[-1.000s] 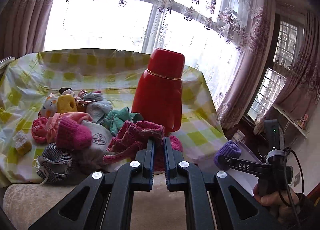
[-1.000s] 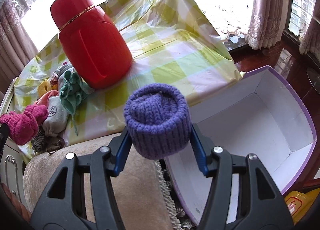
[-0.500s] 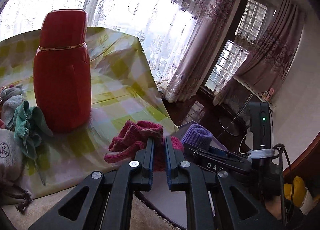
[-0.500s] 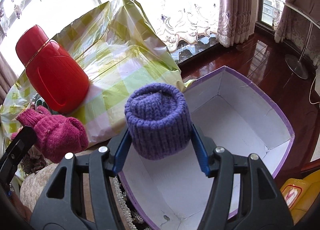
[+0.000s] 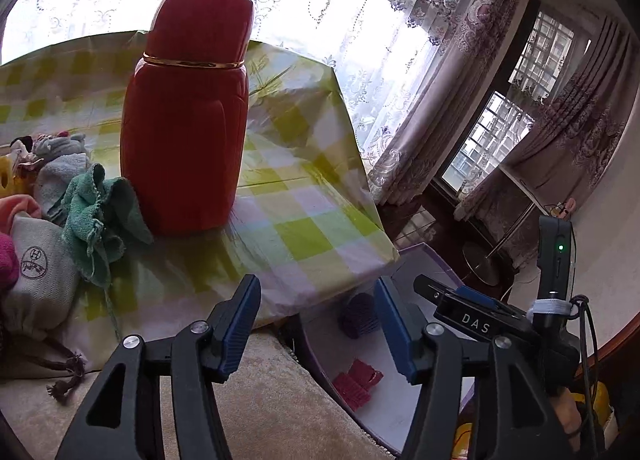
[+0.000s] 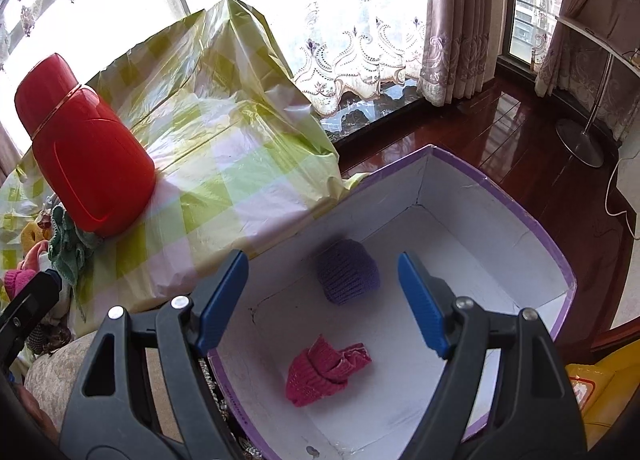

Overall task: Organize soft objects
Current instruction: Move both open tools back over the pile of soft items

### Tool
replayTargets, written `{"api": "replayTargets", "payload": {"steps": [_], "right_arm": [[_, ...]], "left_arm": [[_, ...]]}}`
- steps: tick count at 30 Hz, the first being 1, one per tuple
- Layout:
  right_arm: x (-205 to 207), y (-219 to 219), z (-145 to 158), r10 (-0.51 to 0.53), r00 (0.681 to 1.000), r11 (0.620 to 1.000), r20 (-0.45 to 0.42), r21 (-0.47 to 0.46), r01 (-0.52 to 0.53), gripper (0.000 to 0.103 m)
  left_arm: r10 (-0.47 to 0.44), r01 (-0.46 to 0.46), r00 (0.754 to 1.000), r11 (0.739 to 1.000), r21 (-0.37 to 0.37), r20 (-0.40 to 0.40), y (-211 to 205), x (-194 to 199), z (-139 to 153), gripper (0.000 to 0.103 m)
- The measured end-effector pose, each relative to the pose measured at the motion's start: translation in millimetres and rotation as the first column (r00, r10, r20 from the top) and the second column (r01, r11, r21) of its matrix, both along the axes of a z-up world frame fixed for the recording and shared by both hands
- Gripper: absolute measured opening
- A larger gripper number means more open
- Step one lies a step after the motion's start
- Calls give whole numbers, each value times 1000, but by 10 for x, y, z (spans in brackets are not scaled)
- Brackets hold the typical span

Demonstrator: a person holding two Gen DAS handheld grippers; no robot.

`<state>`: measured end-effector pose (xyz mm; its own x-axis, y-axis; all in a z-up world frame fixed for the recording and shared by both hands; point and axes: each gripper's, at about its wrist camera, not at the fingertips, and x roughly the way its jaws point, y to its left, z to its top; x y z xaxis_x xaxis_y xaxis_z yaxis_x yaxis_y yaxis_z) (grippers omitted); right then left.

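A white box with a purple rim (image 6: 556, 256) stands on the floor beside the table. Inside it lie a purple knitted roll (image 6: 347, 276) and a pink knitted glove (image 6: 324, 370); both also show in the left wrist view, the roll (image 5: 359, 316) and the glove (image 5: 356, 379). My right gripper (image 6: 322, 300) is open and empty above the box. My left gripper (image 5: 318, 322) is open and empty over the box's near edge. More soft things lie on the table at left: a green cloth (image 5: 100, 215), a grey drawstring bag (image 5: 38, 268), grey socks (image 5: 60, 163).
A tall red thermos (image 5: 186, 115) stands on the green-checked tablecloth (image 5: 304, 227). A beige cushioned surface (image 5: 276, 412) lies just below my grippers. Dark wood floor (image 6: 480, 139), a lamp stand (image 6: 580, 143) and curtains are at right. A yellow object (image 6: 600, 384) sits beside the box.
Both grippers opened. The purple roll dropped from the right one and the pink glove from the left one; both now lie in the box.
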<state>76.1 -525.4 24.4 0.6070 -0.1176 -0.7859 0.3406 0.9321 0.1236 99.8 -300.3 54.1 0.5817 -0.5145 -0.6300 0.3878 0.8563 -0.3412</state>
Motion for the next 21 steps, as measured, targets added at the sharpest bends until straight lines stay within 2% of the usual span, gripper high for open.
{"api": "replayTargets", "payload": {"steps": [2,4,7,10,16,21], "right_arm": [[6,48,22,41,999,999,16,-13,-41,83],[4,117,42,70,997,997,28,-17,-69,84],[7,247,51,118,992,993,37,17,-118,84],[13,400,57,155,987,987,44,28,-156,84],[6,712,84,238,970,968,56,70,-242,84],[17,1000,109,308,950,948,53,72,-311,84]], "left_arm": [[13,-14,1000,1000,12,10,51,-48,26,72],[34,-34,999,999,33,17,102,-91,35,77],[85,-87,996,994,70,33,224,-163,54,77],[135,-141,989,984,110,58,366,-241,78,84],[203,-209,977,971,116,67,741,-342,88,85],[295,-301,953,945,125,70,1105,-408,102,85]]}}
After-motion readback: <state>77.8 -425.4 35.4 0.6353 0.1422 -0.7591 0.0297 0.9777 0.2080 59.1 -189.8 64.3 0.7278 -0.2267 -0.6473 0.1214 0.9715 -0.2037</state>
